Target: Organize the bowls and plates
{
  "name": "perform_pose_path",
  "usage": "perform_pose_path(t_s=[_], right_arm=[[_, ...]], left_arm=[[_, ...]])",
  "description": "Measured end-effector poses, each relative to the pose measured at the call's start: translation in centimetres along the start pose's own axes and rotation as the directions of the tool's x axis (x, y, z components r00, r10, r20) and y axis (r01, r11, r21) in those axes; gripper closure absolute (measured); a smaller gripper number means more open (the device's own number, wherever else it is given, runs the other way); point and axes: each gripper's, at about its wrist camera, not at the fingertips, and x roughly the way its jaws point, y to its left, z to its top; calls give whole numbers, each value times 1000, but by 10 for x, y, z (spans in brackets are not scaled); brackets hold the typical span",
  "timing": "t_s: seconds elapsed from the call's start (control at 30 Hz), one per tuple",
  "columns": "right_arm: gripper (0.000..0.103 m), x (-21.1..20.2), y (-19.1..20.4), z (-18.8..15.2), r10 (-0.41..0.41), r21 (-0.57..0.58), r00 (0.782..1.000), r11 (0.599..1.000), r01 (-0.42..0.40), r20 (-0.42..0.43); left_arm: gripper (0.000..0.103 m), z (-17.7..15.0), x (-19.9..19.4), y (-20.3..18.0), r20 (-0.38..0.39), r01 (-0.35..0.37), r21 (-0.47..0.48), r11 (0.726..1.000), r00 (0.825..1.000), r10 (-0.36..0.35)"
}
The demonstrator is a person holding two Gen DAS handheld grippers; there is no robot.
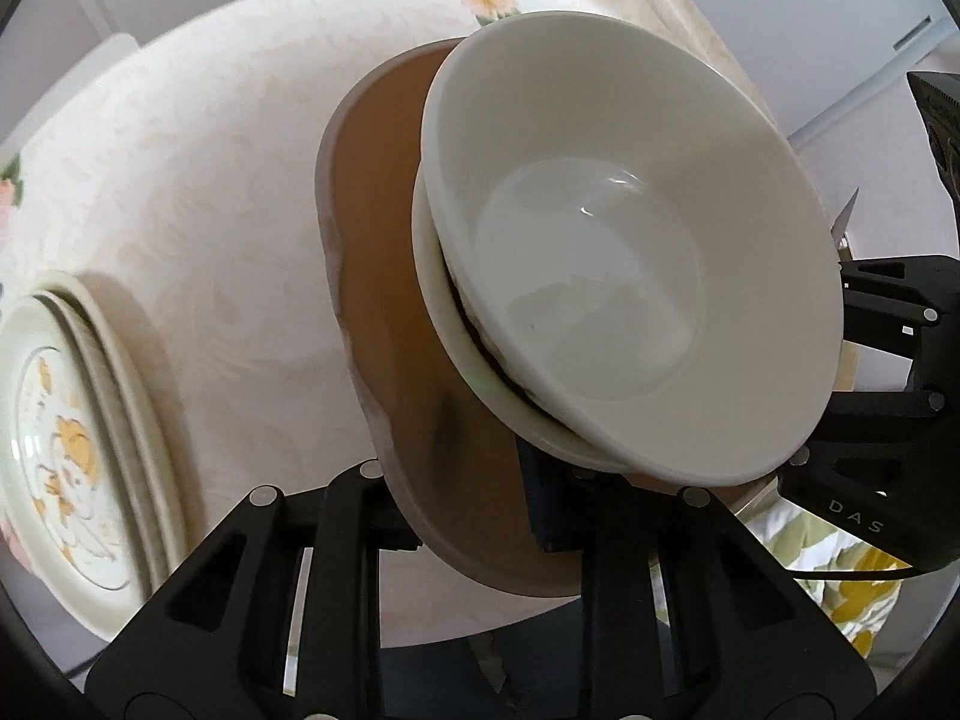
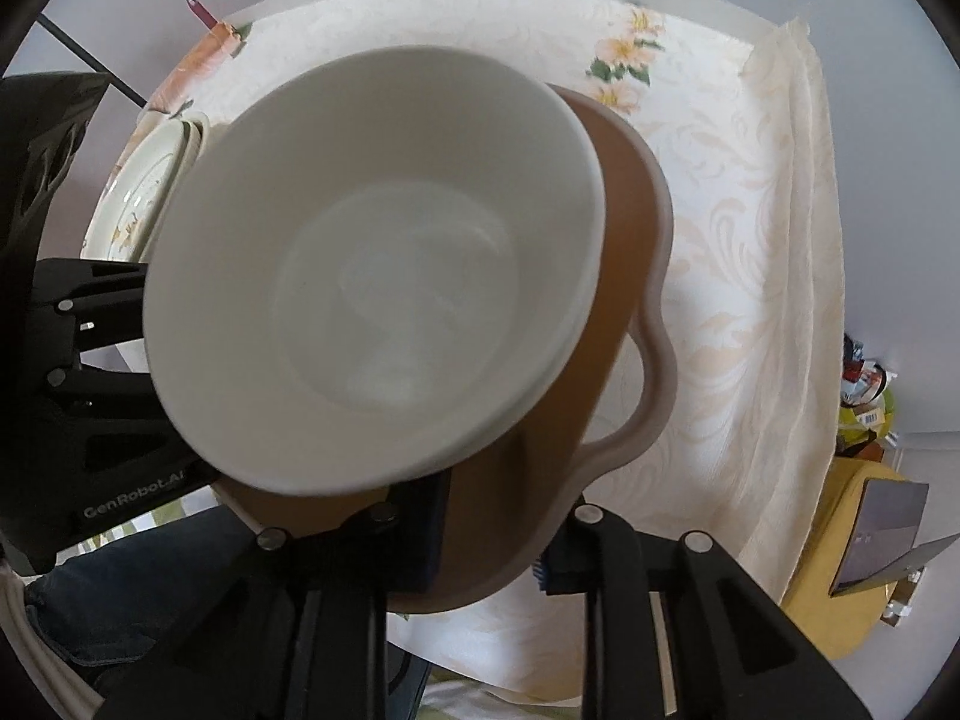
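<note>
The left gripper [image 1: 474, 516] is clamped on the near rim of a brown tray [image 1: 384, 276], one finger [image 1: 549, 510] on the tray's inner face under the bowls, the other against its outer edge. The right gripper [image 2: 486, 546] grips the same tray [image 2: 624, 252] at its opposite rim, one finger [image 2: 420, 534] inside and the other outside the wavy lip. Each gripper's black body shows at the edge of the other's view.

On the tray stand stacked white bowls [image 1: 630, 264], the top bowl nested in a second whose rim [image 1: 456, 324] shows just beneath it. From the right wrist the stack [image 2: 372, 276] fills most of the tray, and how many bowls lie under the top one is hard to tell there.

The tray lies over a table [image 1: 198, 192] with a pale patterned cloth [image 2: 738, 276]. To one side, apart from the tray, sits a stack of flowered plates [image 1: 66, 438], also seen behind the bowls in the right view [image 2: 144, 192].
</note>
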Motion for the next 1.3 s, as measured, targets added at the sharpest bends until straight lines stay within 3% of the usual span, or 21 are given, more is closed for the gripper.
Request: perform_pose_path(t_s=[0.37, 0.67, 0.97, 1.17, 1.3], right_arm=[[82, -71, 52, 32, -40, -50, 994, 998, 45, 101], [82, -78, 141, 54, -7, -96, 994, 995, 18, 111], [82, -28, 222, 75, 33, -55, 997, 998, -29, 67], [82, -6, 248, 74, 0, -22, 998, 1000, 2, 60], [82, 2, 244, 77, -35, 6, 997, 999, 35, 69]], left_arm=[[82, -17, -93, 44, 116, -32, -34, 999, 993, 36], [82, -65, -148, 136, 99, -66, -61, 996, 993, 72], [82, -96, -131, 208, 45, -64, -93, 994, 997, 68], [82, -108, -112, 225, 36, -57, -61, 997, 998, 59], [82, -108, -101, 231, 53, -45, -49, 998, 997, 47]])
